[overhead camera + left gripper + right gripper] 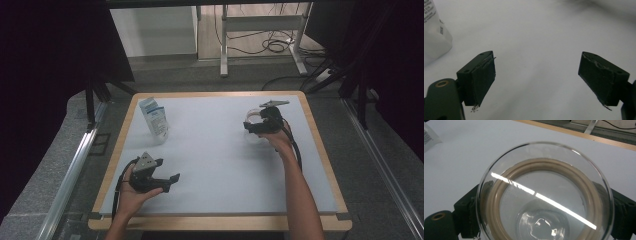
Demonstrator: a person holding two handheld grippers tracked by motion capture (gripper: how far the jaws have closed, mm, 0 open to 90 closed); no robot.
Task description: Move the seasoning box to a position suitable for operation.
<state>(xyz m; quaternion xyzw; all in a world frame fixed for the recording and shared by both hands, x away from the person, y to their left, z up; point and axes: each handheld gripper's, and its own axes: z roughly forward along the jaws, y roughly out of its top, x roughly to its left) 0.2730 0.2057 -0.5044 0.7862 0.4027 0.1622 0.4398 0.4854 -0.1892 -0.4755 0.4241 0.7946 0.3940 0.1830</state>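
Observation:
A round clear glass lid [544, 195] with a beige seal ring [499, 187] and a glass knob sits between the black jaws of my right gripper [546, 210], which is shut on its rim. In the high view that right gripper [260, 126] is at the back right of the white mat, and the glass lid [252, 116] shows faintly at its tip. My left gripper [168, 172] is low near the front left, open, with nothing between its fingers [482, 75]. Bare mat lies below it.
A white and blue pouch [155, 120] stands upright at the back left of the mat, its edge [434, 32] just left of my left gripper. The white mat [225, 170] covers a wooden-rimmed table [220, 223]. Desk legs and cables lie on the floor beyond.

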